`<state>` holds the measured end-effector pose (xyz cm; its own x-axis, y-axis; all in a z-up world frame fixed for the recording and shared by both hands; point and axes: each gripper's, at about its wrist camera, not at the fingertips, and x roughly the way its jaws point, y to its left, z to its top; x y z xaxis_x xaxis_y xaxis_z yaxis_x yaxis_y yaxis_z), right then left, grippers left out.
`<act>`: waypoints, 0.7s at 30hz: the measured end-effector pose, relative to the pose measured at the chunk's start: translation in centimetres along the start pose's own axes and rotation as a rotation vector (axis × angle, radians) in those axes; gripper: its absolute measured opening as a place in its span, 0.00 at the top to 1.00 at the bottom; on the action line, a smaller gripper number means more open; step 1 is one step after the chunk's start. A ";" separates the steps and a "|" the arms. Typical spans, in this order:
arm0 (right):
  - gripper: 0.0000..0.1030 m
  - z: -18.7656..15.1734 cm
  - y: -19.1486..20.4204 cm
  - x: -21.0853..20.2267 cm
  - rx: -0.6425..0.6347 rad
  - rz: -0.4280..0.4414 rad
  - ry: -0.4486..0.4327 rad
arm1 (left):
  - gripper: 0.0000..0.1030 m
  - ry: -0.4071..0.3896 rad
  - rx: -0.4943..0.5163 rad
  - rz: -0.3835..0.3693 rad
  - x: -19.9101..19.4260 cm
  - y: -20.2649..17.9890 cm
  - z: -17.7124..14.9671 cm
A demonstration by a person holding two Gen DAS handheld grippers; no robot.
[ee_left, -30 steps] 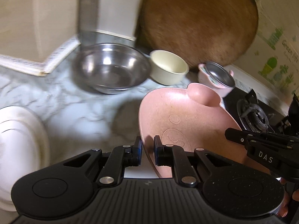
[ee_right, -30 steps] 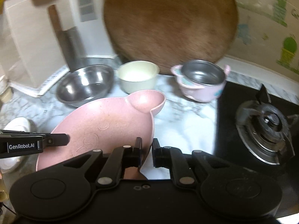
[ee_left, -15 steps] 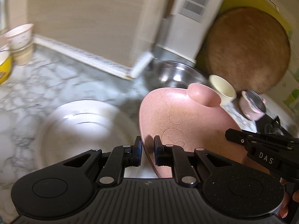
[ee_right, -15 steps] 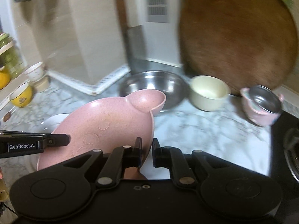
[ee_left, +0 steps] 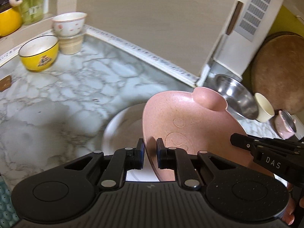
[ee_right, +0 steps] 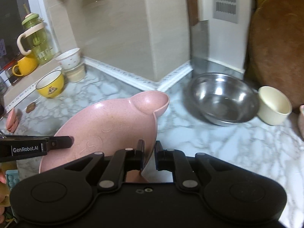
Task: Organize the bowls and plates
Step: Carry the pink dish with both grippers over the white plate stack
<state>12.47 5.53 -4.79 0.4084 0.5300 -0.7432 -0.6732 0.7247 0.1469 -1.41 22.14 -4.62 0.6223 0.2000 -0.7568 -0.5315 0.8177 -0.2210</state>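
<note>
A pink speckled plate with an ear-shaped side cup hangs tilted above the marble counter, held from both sides. My left gripper is shut on its left rim. My right gripper is shut on the right rim of the pink plate. Each gripper also shows at the edge of the other's view: the right gripper and the left gripper. Under the pink plate lies a white plate, partly hidden by it.
A steel bowl, a cream cup and a round wooden board stand to the right. A yellow bowl and a white flowered bowl stacked on a beige cup sit far left by the sill. A cleaver leans on the wall.
Both grippers have carried the pink plate leftward along the counter, away from the stove and steel bowl. It now hangs over the white plate, and the yellow bowl has come into view.
</note>
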 end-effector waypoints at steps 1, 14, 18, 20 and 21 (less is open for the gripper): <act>0.88 0.0 0.3 0.3 -0.006 0.005 -0.001 | 0.89 -0.001 -0.004 0.006 0.1 0.4 -0.1; 0.88 -0.9 2.6 4.0 -0.054 0.011 0.016 | 0.89 0.018 -0.026 0.032 2.4 3.1 -1.1; 0.88 -1.1 2.6 4.4 -0.060 0.012 0.022 | 0.89 0.024 -0.029 0.036 2.9 3.3 -1.2; 0.88 -1.2 2.6 4.5 -0.065 0.012 0.022 | 0.89 0.022 -0.028 0.038 3.1 3.4 -1.2; 0.88 -1.2 2.7 4.6 -0.070 0.012 0.019 | 0.89 0.021 -0.029 0.038 3.2 3.4 -1.2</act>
<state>11.81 9.38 -8.61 0.3887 0.5291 -0.7544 -0.7194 0.6857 0.1103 -1.95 24.92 -8.53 0.5893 0.2191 -0.7776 -0.5712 0.7937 -0.2093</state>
